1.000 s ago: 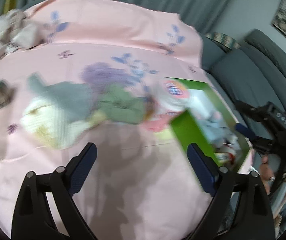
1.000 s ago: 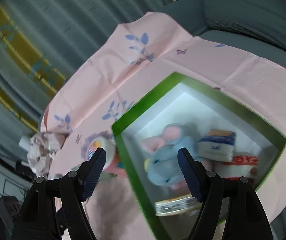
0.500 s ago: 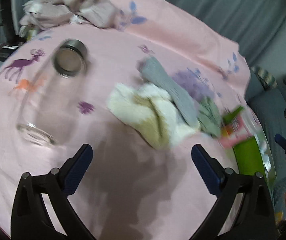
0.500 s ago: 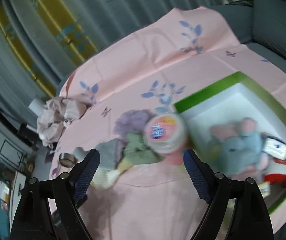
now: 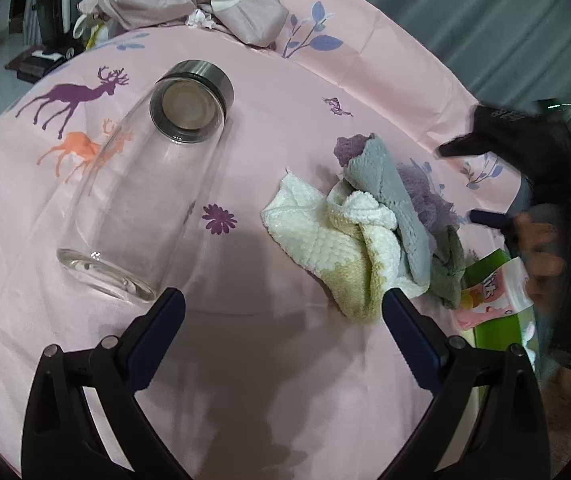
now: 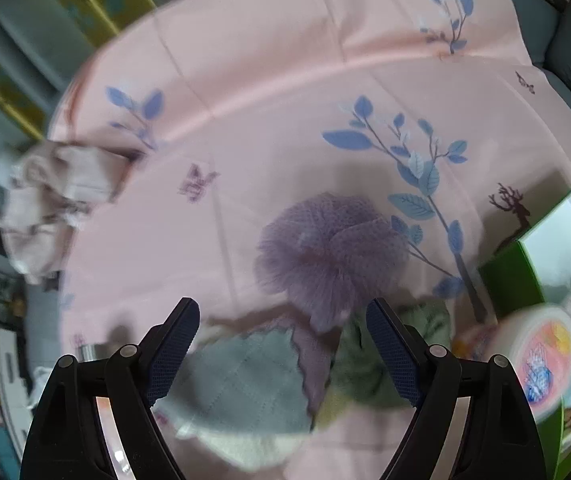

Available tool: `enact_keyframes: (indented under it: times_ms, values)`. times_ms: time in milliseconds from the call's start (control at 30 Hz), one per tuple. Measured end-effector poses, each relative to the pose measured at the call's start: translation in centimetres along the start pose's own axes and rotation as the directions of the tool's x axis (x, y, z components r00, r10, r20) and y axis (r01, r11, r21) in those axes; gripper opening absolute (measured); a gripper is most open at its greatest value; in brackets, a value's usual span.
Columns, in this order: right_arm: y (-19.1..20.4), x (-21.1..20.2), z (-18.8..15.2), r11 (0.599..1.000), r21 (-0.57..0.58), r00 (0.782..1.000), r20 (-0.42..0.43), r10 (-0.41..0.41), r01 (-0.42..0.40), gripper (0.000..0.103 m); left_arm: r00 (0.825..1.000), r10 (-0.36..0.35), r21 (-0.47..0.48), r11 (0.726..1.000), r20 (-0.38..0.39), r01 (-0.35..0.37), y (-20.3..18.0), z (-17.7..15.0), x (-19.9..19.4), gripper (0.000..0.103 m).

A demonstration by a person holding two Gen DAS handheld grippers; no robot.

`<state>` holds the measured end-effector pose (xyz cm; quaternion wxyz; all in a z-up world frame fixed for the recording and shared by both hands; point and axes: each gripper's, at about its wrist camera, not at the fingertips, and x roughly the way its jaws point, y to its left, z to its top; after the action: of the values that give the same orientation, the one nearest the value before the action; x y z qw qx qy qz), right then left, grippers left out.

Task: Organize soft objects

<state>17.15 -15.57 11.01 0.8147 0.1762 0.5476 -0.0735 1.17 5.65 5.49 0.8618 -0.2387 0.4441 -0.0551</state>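
A pile of soft cloths lies on the pink sheet: a white and yellow towel, a grey cloth, a green cloth and a purple mesh puff. My left gripper is open and empty, just short of the towel. My right gripper is open and empty, over the grey cloth and green cloth, with the puff just beyond its tips. The right gripper also shows blurred in the left wrist view.
A clear glass bottle with a steel cap lies left of the pile. A green box at the right holds a grey plush toy. A pink round tub lies by the box. Crumpled beige fabric sits at the far edge.
Both grippers have swung left, away from the green box. The left now faces the bottle and towel. The right has come down close over the cloth pile and puff. Both stay open.
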Motion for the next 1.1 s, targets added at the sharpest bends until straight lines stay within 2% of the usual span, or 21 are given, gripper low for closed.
enact_keyframes:
  times_ms: [67, 167, 267, 300, 333, 400, 433, 500, 600, 700, 800, 933, 1033, 1100]
  values:
    - [0.2, 2.6, 0.3, 0.997, -0.018, 0.997, -0.033, -0.076, 0.075, 0.086, 1.0, -0.005, -0.007, 1.0, 0.001, 0.005, 0.0, 0.2, -0.1, 0.099]
    - [0.2, 5.1, 0.4, 0.989, -0.04, 0.988, -0.064, -0.142, 0.139, 0.086, 1.0, -0.002, -0.011, 1.0, -0.005, 0.002, 0.0, 0.2, 0.0, 0.098]
    - [-0.1, 6.6, 0.1, 0.985, -0.048, 0.984, -0.06, -0.167, 0.164, 0.084, 1.0, -0.004, -0.007, 1.0, -0.009, 0.004, 0.0, 0.2, 0.1, 0.098]
    - [-0.3, 6.9, -0.1, 0.987, -0.042, 0.986, -0.059, -0.158, 0.156, 0.071, 1.0, -0.004, -0.003, 1.0, -0.009, 0.004, 0.0, 0.2, 0.1, 0.098]
    - [-0.5, 7.2, -0.2, 0.988, -0.04, 0.986, -0.068, -0.15, 0.148, 0.053, 1.0, -0.003, 0.001, 1.0, -0.009, 0.003, -0.2, 0.1, 0.1, 0.098]
    - [-0.7, 7.7, -0.4, 0.988, -0.053, 0.986, -0.08, -0.148, 0.144, 0.033, 1.0, 0.0, 0.007, 1.0, -0.008, 0.0, -0.3, 0.1, 0.1, 0.099]
    - [-0.8, 7.6, -0.6, 0.984, -0.068, 0.985, -0.053, -0.166, 0.162, 0.023, 1.0, 0.001, 0.007, 1.0, -0.008, -0.001, -0.2, 0.1, 0.1, 0.099]
    - [-1.0, 7.1, -0.7, 0.984, -0.081, 0.986, -0.025, -0.162, 0.16, 0.013, 1.0, 0.004, 0.002, 1.0, -0.007, -0.004, -0.2, 0.0, 0.2, 0.098]
    - [-1.4, 4.7, -0.7, 0.992, -0.067, 0.994, 0.019, -0.107, 0.108, 0.011, 1.0, 0.0, -0.003, 1.0, -0.007, 0.0, -0.2, 0.0, 0.1, 0.098]
    - [-1.3, -0.2, -1.4, 0.99, -0.107, 0.988, 0.135, -0.076, 0.091, 0.011, 1.0, 0.0, -0.004, 1.0, -0.006, 0.0, -0.2, 0.0, 0.0, 0.098]
    - [-1.4, -4.4, -3.4, 0.988, -0.155, 0.984, 0.178, 0.021, 0.007, 0.011, 1.0, 0.001, -0.008, 1.0, -0.01, -0.001, -0.2, -0.2, -0.1, 0.098]
    - [-1.4, -7.1, -7.8, 0.96, -0.241, 0.977, 0.122, 0.172, -0.139, 0.011, 1.0, -0.009, -0.017, 1.0, -0.012, 0.008, -0.1, -0.2, -0.3, 0.098]
    - [-1.6, -7.3, -11.0, 0.938, -0.289, 0.976, 0.049, 0.214, -0.191, 0.011, 1.0, -0.007, -0.033, 0.999, -0.005, 0.007, 0.3, -0.1, -0.6, 0.097]
    - [-1.8, -6.7, -13.1, 0.93, -0.315, 0.98, -0.007, 0.2, -0.192, 0.011, 1.0, -0.016, -0.044, 0.999, -0.007, 0.016, 0.5, -0.1, -0.7, 0.097]
